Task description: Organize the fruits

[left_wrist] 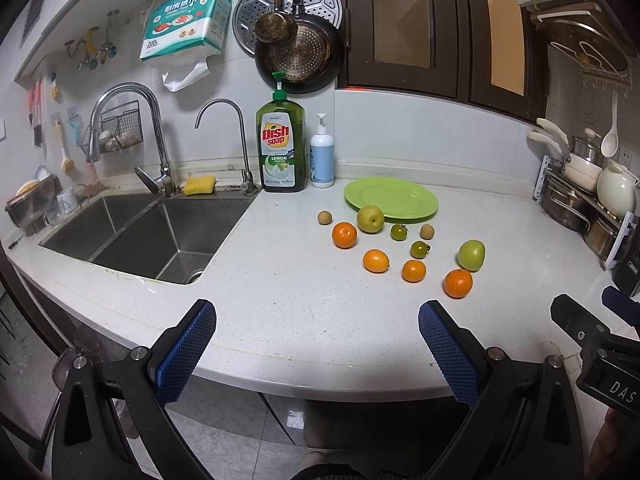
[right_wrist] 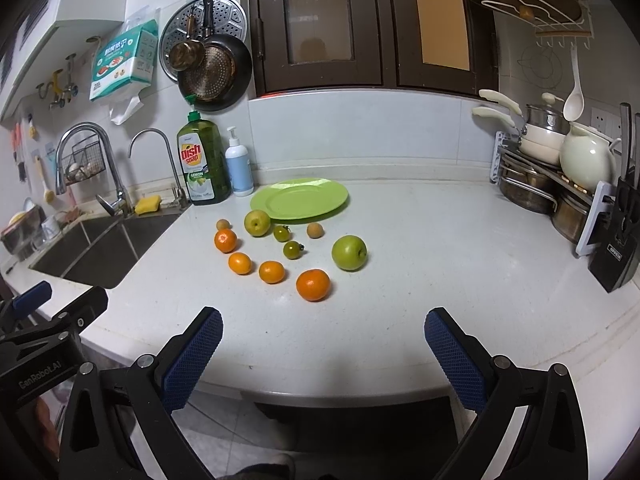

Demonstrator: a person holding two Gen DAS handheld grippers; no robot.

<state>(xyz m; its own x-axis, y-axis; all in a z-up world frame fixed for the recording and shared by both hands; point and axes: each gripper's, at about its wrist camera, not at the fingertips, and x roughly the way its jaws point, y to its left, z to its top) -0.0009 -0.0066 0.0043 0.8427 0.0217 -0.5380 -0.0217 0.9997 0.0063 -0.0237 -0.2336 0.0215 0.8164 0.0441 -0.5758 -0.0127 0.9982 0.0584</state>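
Observation:
An empty green plate (left_wrist: 391,197) (right_wrist: 299,199) lies at the back of the white counter. In front of it are scattered several fruits: a yellow-green pear (left_wrist: 370,219) (right_wrist: 257,223), a green apple (left_wrist: 471,255) (right_wrist: 349,253), several oranges, the nearest one (left_wrist: 458,283) (right_wrist: 313,285), two small green tomatoes (left_wrist: 419,249) (right_wrist: 293,250) and two small brown fruits (left_wrist: 325,217) (right_wrist: 315,230). My left gripper (left_wrist: 317,338) and right gripper (right_wrist: 323,344) both stand open over the counter's front edge, short of the fruit, holding nothing.
A double steel sink (left_wrist: 140,236) (right_wrist: 102,248) with two taps lies left. Dish soap bottle (left_wrist: 281,148) (right_wrist: 204,164) and a white pump bottle (left_wrist: 322,154) stand by the wall. A rack of pots (right_wrist: 560,176) and a knife block (right_wrist: 618,248) fill the right end.

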